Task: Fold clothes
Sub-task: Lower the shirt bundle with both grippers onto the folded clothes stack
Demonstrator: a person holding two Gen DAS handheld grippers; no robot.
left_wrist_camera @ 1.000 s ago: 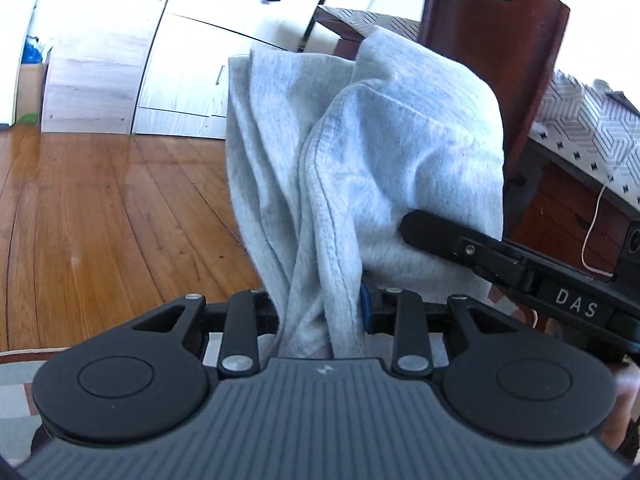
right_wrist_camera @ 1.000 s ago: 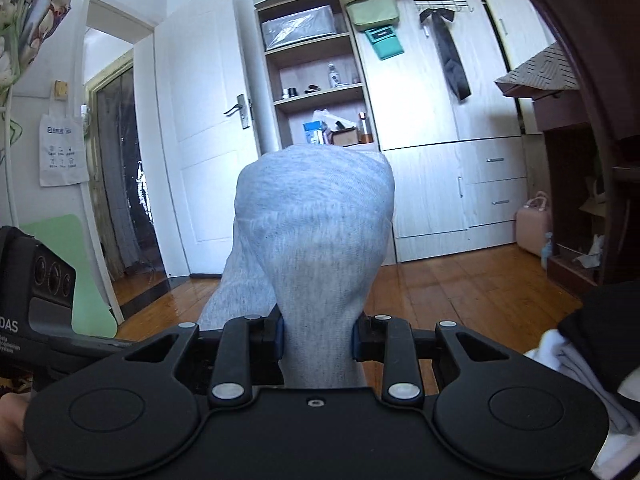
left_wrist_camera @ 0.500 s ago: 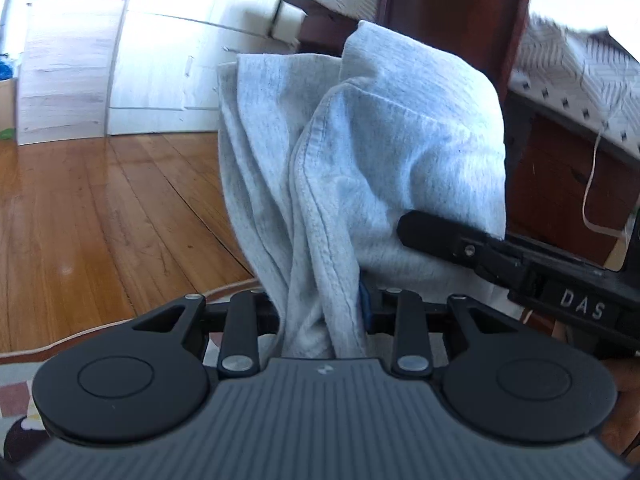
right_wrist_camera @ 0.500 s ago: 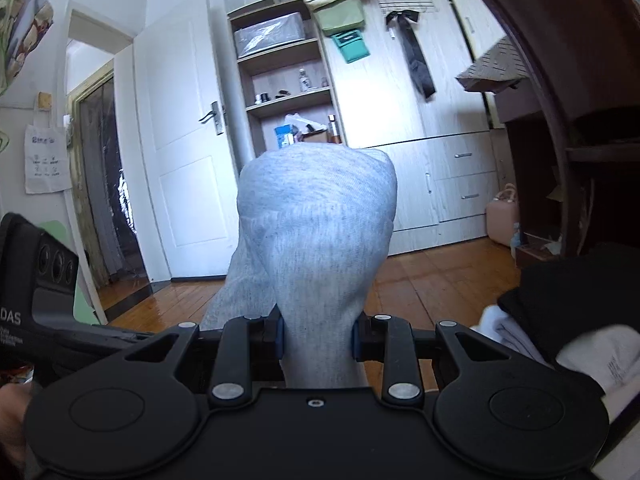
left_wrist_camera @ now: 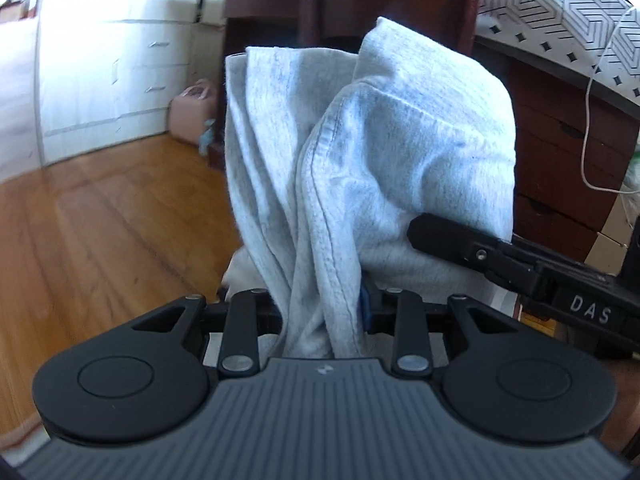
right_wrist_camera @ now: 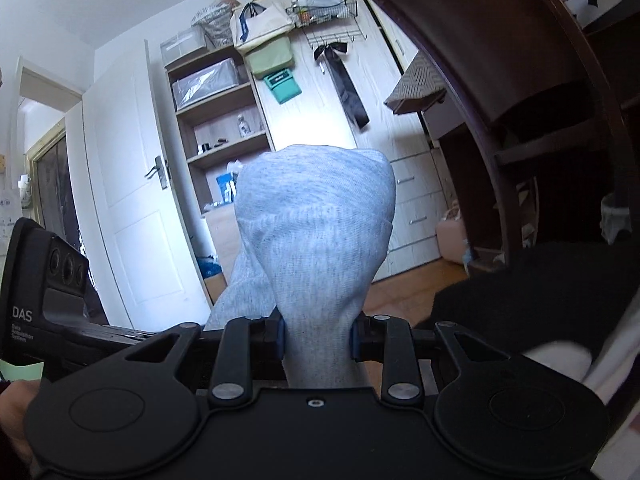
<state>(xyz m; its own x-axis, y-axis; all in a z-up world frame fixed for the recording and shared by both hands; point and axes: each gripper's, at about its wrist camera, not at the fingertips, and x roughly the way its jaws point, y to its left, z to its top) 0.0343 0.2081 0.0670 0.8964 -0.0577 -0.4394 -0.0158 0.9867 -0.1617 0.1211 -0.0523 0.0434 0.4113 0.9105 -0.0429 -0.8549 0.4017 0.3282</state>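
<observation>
A light grey garment [left_wrist_camera: 368, 168] is bunched and folded over, held in the air between both grippers. My left gripper [left_wrist_camera: 322, 316] is shut on a thick wad of it, and the cloth hides the fingertips. My right gripper [right_wrist_camera: 318, 338] is shut on another bundle of the same grey garment [right_wrist_camera: 316, 232], which bulges up over its jaws. The right gripper's black body [left_wrist_camera: 520, 264] reaches in from the right in the left wrist view. In the right wrist view the left gripper's body [right_wrist_camera: 48, 288] sits at the left edge.
A dark wooden chair [right_wrist_camera: 540, 80] stands close on the right, with black and white clothes [right_wrist_camera: 540, 320] piled beside it. A dark desk with a patterned cloth [left_wrist_camera: 560, 12] is ahead. White drawers [left_wrist_camera: 120, 80], a door [right_wrist_camera: 132, 200] and shelves [right_wrist_camera: 216, 120] line the walls over wood flooring [left_wrist_camera: 100, 232].
Both grippers have swung sideways together with the garment in them. The chair and desk now loom closer, the doorway has slid out of the left view, and the clothes pile fills more of the right view.
</observation>
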